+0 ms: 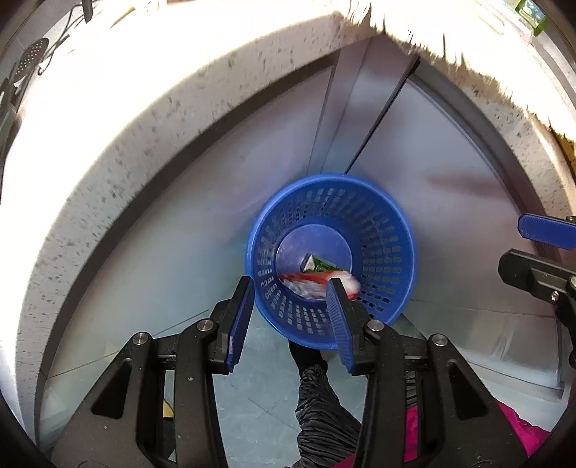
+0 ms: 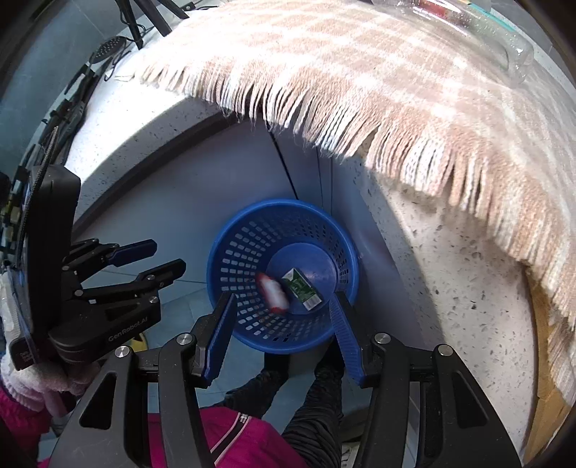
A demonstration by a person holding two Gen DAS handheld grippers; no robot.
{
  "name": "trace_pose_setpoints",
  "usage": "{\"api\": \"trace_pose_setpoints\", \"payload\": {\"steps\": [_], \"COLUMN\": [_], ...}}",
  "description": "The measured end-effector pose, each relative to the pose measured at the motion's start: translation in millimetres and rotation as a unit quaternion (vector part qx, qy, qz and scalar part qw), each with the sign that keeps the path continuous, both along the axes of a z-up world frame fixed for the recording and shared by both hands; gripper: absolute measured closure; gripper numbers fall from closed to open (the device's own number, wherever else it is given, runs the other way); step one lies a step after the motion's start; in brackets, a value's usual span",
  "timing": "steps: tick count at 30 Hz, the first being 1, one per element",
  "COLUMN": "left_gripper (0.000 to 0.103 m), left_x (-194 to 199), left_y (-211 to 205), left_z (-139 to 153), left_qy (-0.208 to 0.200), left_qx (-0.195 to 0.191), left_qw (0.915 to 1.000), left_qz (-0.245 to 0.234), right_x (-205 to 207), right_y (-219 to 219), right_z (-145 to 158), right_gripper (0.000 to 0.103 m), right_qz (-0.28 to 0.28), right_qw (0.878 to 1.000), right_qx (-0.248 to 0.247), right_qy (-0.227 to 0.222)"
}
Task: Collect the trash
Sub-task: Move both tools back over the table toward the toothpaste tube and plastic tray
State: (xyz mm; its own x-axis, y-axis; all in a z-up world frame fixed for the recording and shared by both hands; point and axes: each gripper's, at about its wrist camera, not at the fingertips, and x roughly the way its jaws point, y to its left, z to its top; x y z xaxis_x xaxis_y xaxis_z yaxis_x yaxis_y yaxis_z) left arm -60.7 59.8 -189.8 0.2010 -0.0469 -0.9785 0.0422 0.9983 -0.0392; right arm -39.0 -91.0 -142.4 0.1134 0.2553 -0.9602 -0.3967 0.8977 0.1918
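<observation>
Both my claws, left (image 1: 291,316) and right (image 2: 282,334), hang open and empty over the blue bin (image 2: 284,212) on the floor, where a blurry red-white wrapper (image 2: 272,292) and green carton (image 2: 301,290) lie, both probably light and crushable, with a plastic bottle (image 2: 496,32) up on the worktop's fringed cloth (image 2: 360,90).

Red-white wrapper (image 1: 318,282) in the blue basket (image 1: 381,223) is motion-blurred in both wrist views, print unreadable; from the left wrist its right end sits behind a finger (image 1: 338,320) of the left gripper (image 1: 289,316). Green carton (image 2: 301,288): text too small to read. Basket's near rim is hidden behind the right gripper (image 2: 284,336) fingers. Right gripper (image 1: 540,255) is cut off by the frame edge in the left view. Clear item top right (image 2: 504,39), possibly a plastic bottle, is cropped.
</observation>
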Motion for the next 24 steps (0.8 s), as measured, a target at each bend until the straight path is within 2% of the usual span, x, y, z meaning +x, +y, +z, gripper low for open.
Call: {"api": "trace_pose_setpoints", "payload": {"steps": [18, 22, 24], "left_gripper": [0.061, 0.049, 0.048], "left_x": [18.1, 28.7, 37.7], "left_y": [-10.1, -18.0, -27.7], "left_z": [89.3, 111.8, 120.8], "left_qy": [-0.102, -0.127, -0.135], "left_qx": [0.011, 0.01, 0.009], "left_qw": [0.9946, 0.9918, 0.9906], "left_qz": [0.016, 0.016, 0.016], "right_x": [11.2, 18.4, 24.0], "right_y": [-36.1, -52.3, -59.6], "right_z": [69.6, 87.8, 97.6], "right_gripper": [0.051, 0.051, 0.048], "right_qz": [0.002, -0.003, -0.008], "right_qw": [0.996, 0.994, 0.993], "right_qx": [0.067, 0.079, 0.084], "right_qy": [-0.055, -0.07, -0.079]}}
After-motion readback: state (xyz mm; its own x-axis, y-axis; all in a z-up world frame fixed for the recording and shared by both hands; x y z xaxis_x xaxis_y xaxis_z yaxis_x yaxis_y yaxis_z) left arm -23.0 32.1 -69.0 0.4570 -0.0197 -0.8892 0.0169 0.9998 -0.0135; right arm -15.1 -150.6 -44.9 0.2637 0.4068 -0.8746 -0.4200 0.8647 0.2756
